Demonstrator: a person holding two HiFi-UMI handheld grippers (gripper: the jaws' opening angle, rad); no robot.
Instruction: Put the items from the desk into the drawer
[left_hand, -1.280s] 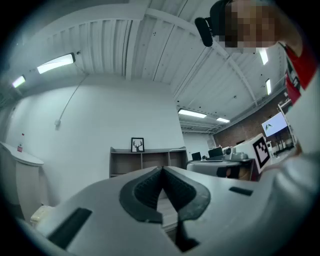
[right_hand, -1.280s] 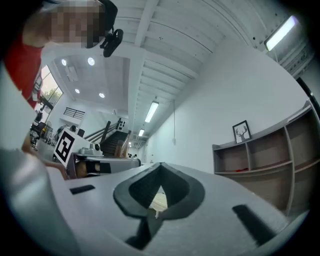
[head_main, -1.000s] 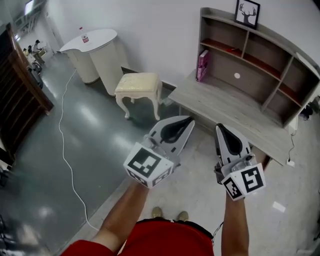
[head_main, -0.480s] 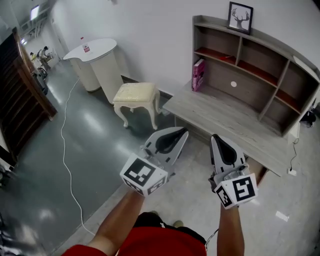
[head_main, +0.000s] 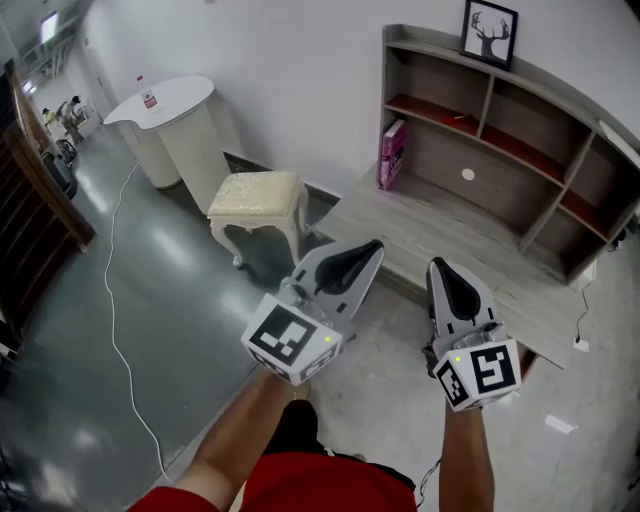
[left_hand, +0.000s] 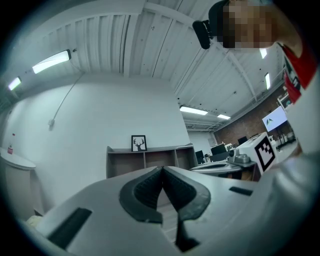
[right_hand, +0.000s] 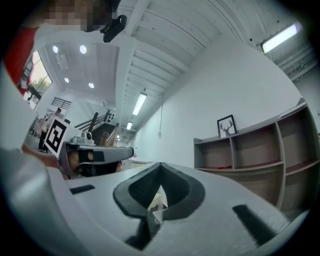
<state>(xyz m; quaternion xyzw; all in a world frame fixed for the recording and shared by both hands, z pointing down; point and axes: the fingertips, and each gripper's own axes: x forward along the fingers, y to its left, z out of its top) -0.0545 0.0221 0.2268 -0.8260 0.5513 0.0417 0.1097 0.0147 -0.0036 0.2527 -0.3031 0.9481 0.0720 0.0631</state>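
Observation:
A grey wooden desk (head_main: 450, 235) with a shelf unit on its back stands ahead of me. At its left end a pink book (head_main: 391, 155) stands upright. A framed deer picture (head_main: 489, 33) tops the shelves (left_hand: 150, 161). My left gripper (head_main: 370, 247) and right gripper (head_main: 439, 266) hang side by side in front of the desk's near edge, apart from it. Both are shut with nothing between the pads, as the left gripper view (left_hand: 162, 169) and the right gripper view (right_hand: 160, 165) show. No drawer front shows in any view.
A cream stool (head_main: 256, 195) stands left of the desk. Farther left is a white round table (head_main: 170, 105) with a small bottle (head_main: 148, 98). A white cable (head_main: 112, 300) trails over the glossy floor. A scrap of paper (head_main: 560, 424) lies on the floor at right.
Both grippers have travelled forward with me toward the desk, still shut and side by side. The desk and stool have shifted left in the head view.

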